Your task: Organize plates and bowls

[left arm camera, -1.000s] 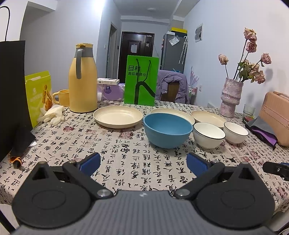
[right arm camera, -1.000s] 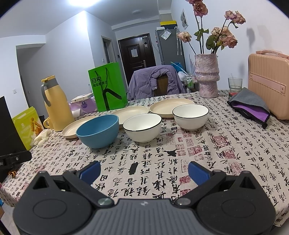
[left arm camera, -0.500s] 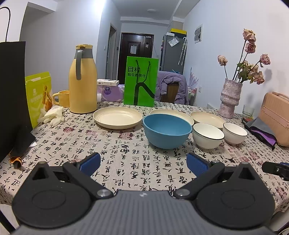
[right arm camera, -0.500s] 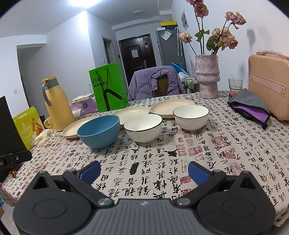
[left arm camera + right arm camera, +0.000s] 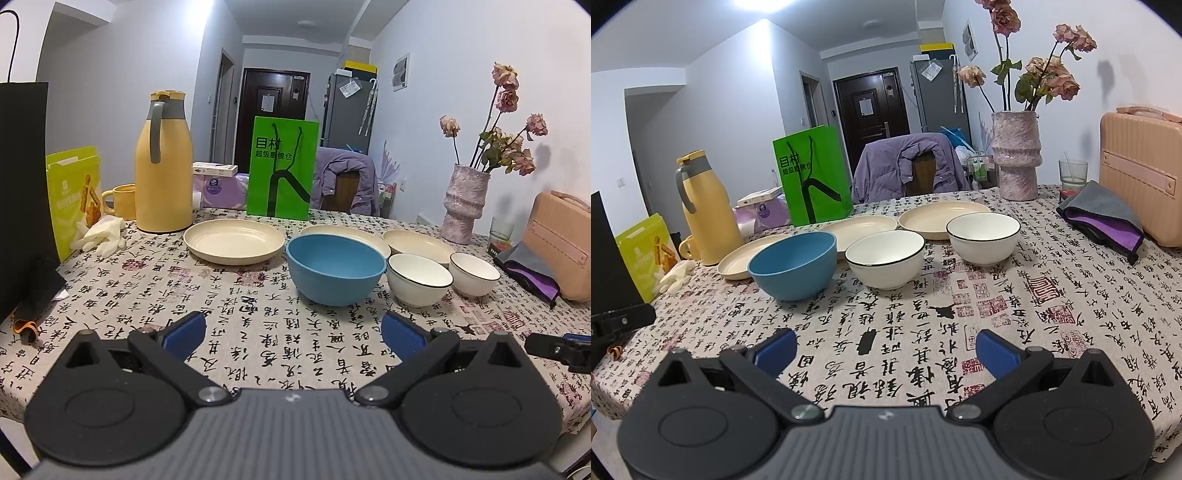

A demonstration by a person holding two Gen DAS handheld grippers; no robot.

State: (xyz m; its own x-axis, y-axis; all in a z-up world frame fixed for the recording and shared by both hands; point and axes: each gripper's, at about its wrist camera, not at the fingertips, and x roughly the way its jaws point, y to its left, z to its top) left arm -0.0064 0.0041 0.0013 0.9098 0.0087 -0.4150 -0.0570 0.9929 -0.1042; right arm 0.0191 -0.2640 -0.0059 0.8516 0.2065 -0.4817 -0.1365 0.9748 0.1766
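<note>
Looking along the left tool [image 5: 291, 330], its blue pads are being held spread wide and empty above the near edge of the bench [image 5: 236, 332]. The blue bowl [image 5: 335, 268] is sitting straight ahead, with the nearer white bowl [image 5: 419, 274] just beside it on the right and the farther white bowl [image 5: 474, 274] beyond that. Three cream plates are lying behind the bowls, the left plate [image 5: 234, 240] being well exposed. A rim grasp is probably being called for: one pad inside the wall, one outside, closed gently so the bowl is not tipped.

Looking along the right tool [image 5: 885, 350], its pads are likewise being held apart with nothing between them. The white bowl on the right [image 5: 983, 237] is lying nearest its line, apart from the middle white bowl [image 5: 885, 258]. Nesting these two first is being judged sensible, lifted straight up so that the right-hand cream plate [image 5: 942, 218] behind is not being clipped.
</note>
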